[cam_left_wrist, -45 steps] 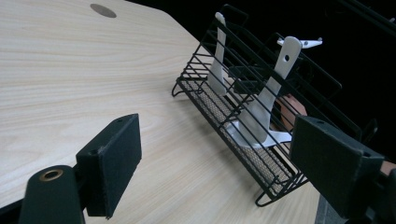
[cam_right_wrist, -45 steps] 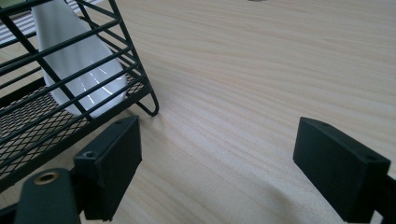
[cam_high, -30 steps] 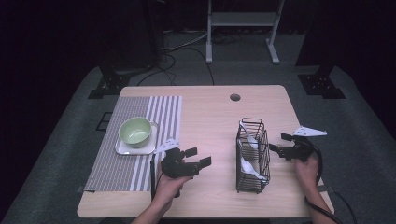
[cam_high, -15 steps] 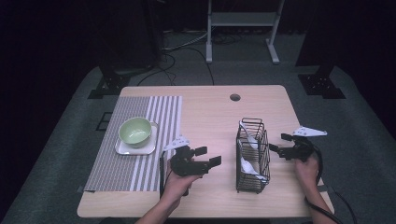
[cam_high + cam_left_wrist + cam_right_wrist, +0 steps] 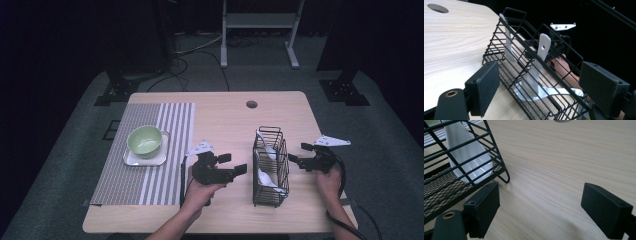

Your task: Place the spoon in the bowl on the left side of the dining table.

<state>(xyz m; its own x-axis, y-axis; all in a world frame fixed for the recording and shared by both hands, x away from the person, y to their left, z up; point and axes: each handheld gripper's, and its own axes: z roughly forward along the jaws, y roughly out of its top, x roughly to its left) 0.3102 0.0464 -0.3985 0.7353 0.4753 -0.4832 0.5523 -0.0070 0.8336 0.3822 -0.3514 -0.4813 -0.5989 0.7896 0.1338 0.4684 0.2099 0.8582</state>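
A pale wooden desk (image 5: 220, 120) stands on grey carpet (image 5: 70, 150), with a round cable hole (image 5: 251, 104) near its far edge. On its left part lies a striped grey-and-white mat (image 5: 150, 170), reaching from the far edge almost to the near one. A white square plate (image 5: 145, 157) sits on the mat, and a green bowl (image 5: 145, 139) stands upright on the plate. Beyond the desk, dark cables (image 5: 185, 60) trail across the floor beside the feet of a white metal stand (image 5: 257, 25).
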